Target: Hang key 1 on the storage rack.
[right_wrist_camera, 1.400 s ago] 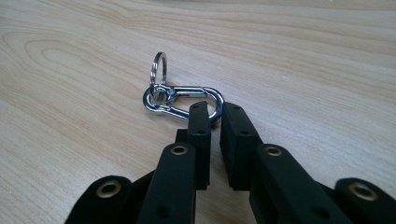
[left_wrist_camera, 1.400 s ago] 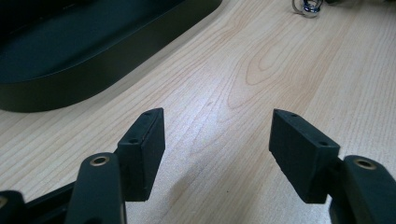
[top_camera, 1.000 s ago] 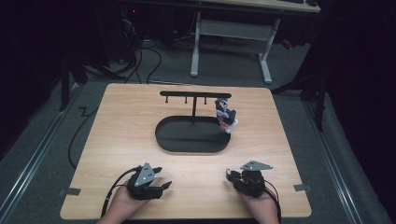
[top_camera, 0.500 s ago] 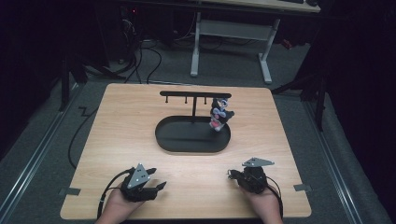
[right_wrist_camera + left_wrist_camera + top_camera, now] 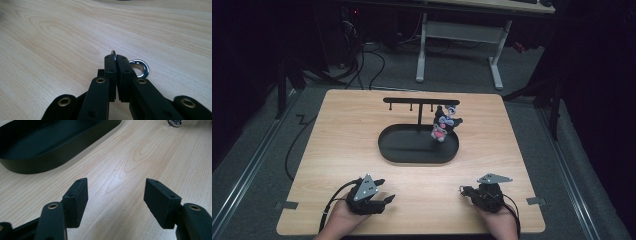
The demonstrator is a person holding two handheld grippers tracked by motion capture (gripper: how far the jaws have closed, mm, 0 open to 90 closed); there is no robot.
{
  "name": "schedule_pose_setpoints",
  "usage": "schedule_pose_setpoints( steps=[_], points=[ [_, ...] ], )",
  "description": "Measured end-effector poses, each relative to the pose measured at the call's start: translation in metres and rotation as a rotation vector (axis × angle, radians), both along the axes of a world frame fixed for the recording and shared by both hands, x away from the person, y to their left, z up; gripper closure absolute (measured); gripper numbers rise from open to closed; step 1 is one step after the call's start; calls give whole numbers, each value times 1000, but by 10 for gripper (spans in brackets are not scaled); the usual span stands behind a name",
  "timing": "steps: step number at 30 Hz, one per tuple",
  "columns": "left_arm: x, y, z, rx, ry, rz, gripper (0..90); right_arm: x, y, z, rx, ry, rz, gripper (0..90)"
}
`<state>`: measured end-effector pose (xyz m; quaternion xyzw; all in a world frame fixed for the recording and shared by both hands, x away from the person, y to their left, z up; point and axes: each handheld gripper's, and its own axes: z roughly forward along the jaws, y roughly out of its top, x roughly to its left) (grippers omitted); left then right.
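step: pick-up of metal ring (image 5: 139, 68) | my right gripper (image 5: 116, 58) clamped on its thin edge, ring beside my fingertips | my left gripper (image 5: 115, 192) spread, empty | next: lift toward stand (image 5: 419, 102)

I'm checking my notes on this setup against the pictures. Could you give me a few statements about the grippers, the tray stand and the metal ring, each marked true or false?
1. The left hand-held gripper has its jaws spread apart with nothing between them. True.
2. The right hand-held gripper is wide open. False: its jaws are pressed together, with a thin bit of metal pinched at their tips.
3. A shiny metal ring lies on the table beside the right jaws. True.
4. The small plush figure lies flat in the middle of the black oval tray. False: it hangs from the stand's crossbar, above the tray's right part.
5. Both grippers are held near the table's near edge. True.
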<state>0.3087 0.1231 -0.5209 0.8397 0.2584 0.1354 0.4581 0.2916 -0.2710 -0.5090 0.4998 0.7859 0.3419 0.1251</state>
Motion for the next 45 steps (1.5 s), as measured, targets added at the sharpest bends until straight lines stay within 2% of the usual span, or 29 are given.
schedule_pose_setpoints(
  steps=[1, 2, 3, 4, 6, 8, 14, 17, 18, 20, 21, 22, 26, 27, 28, 30, 33, 35, 37, 40, 45],
  points=[
    [1, 1, 1, 22, -14, -11, 367, -2, -1, 0, 10, 10, -3, 879],
    [1, 0, 1, 12, -10, -8, 367, -4, -3, 1, 18, 9, -11, 873],
    [3, 2, 2, 41, -30, -20, 367, -5, -4, 1, 22, 9, -15, 869],
    [1, 0, 1, 14, -11, -10, 367, -5, -5, 2, 25, 12, -20, 869],
    [3, 1, 2, 39, -29, -22, 367, -6, -8, 2, 23, 12, -22, 880],
    [2, -1, 1, 19, -13, -16, 367, -8, -11, 2, 16, 15, -25, 900],
    [3, -2, 1, 22, -14, -17, 367, -11, -17, 0, 23, 26, -36, 888],
    [3, -2, 0, 26, -15, -15, 367, -8, -19, 1, 52, 17, -64, 806],
    [4, 0, 1, 45, -28, -23, 367, -7, -20, 1, 65, 20, -70, 779],
    [4, 1, 1, 52, -25, -23, 367, -4, -20, 0, 80, 23, -84, 734],
    [1, -1, -1, 16, 2, -5, 367, -2, -20, -1, 87, 31, -83, 721],
    [3, 2, 0, 51, -25, -17, 367, 0, -19, -2, 92, 44, -83, 710],
    [3, 4, 1, 48, -24, -9, 368, 7, -17, -8, 110, 71, -77, 715],
    [3, 5, 0, 46, -24, -6, 368, 8, -16, -8, 114, 75, -74, 762],
    [3, 5, 0, 47, -23, -6, 368, 8, -15, -7, 109, 70, -60, 816],
    [3, 5, 0, 51, -22, -6, 368, 8, -11, -5, 91, 56, -43, 865],
    [3, 5, 0, 54, -21, -7, 369, 7, -6, 0, 73, 24, -26, 889],
    [2, 5, 0, 54, -22, -5, 368, 6, -3, 2, 30, -15, -28, 890],
    [2, 6, 0, 52, -23, -5, 368, 5, -2, 3, 15, -26, -29, 889],
    [2, 6, 0, 48, -22, -4, 368, 4, -3, 1, 27, -4, -25, 888],
    [3, 6, 0, 45, -23, -7, 368, -5, -8, -1, 13, 12, -25, 888]
  ],
)
